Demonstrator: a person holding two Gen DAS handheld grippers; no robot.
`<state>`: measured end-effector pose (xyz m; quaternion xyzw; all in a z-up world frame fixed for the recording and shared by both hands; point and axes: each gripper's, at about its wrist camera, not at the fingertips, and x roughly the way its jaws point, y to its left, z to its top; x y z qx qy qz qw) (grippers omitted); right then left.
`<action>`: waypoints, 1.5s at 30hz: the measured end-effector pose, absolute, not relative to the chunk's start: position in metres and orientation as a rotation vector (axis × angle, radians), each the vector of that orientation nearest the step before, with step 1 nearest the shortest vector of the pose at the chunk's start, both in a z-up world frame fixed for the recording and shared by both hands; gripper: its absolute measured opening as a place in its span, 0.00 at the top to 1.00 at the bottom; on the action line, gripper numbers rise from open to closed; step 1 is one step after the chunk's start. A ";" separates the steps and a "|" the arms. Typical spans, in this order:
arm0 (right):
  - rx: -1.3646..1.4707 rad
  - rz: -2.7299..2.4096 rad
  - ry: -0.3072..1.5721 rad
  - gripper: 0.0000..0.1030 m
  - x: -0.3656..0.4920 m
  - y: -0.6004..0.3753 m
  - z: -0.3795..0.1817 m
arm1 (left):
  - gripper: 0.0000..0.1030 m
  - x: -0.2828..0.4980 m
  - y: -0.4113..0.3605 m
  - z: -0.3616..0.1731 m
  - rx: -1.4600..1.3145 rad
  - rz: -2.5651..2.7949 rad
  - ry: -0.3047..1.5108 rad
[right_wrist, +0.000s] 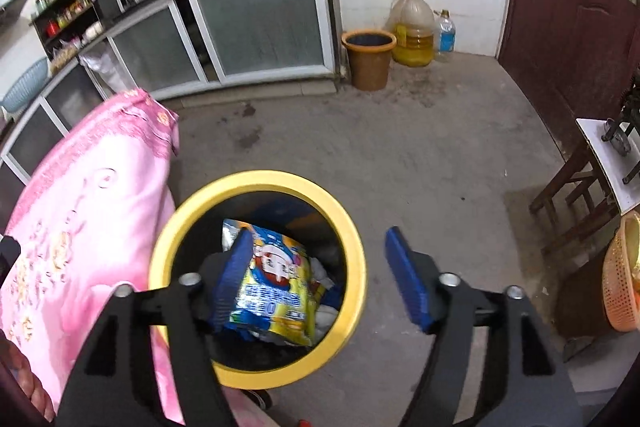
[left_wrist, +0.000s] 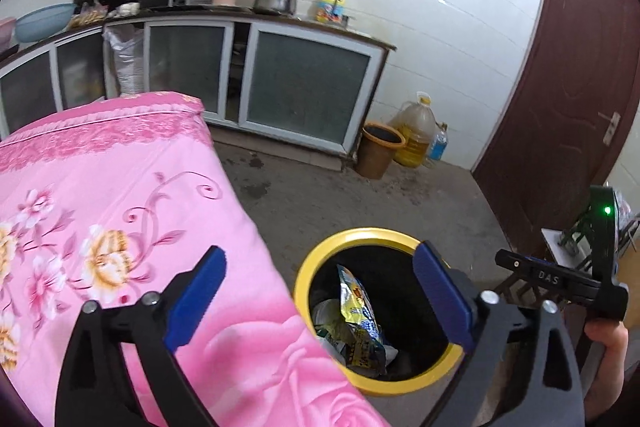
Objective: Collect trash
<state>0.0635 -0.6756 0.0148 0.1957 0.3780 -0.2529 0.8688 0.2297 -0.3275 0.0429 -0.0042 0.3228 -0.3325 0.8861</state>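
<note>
Cloth (left_wrist: 132, 211), pink and flowered, covered the surface under the left gripper's (left_wrist: 320, 291) left finger. Just beyond it on the concrete floor (right_wrist: 400, 155) stood the yellow-rimmed bin (right_wrist: 356, 239), directly below both grippers. Inside the bin lay the yellow-and-blue snack wrapper (right_wrist: 276, 287) among other trash. The left gripper stood spread wide, gripping nothing. The right gripper (right_wrist: 320, 275) gaped too, pads clear of the wrapper, its left finger overlapping the wrapper in view.
</note>
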 end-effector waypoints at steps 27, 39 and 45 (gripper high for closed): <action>0.007 -0.369 0.131 0.08 -0.028 -0.426 0.102 | 0.08 0.109 -0.035 0.102 0.008 -0.173 0.275; 0.044 -0.429 0.133 0.08 -0.065 -0.366 0.023 | 0.08 0.044 0.044 0.023 -0.133 0.043 0.356; 0.033 -0.414 0.154 0.08 -0.062 -0.358 0.009 | 0.08 0.035 0.044 0.009 -0.101 0.069 0.396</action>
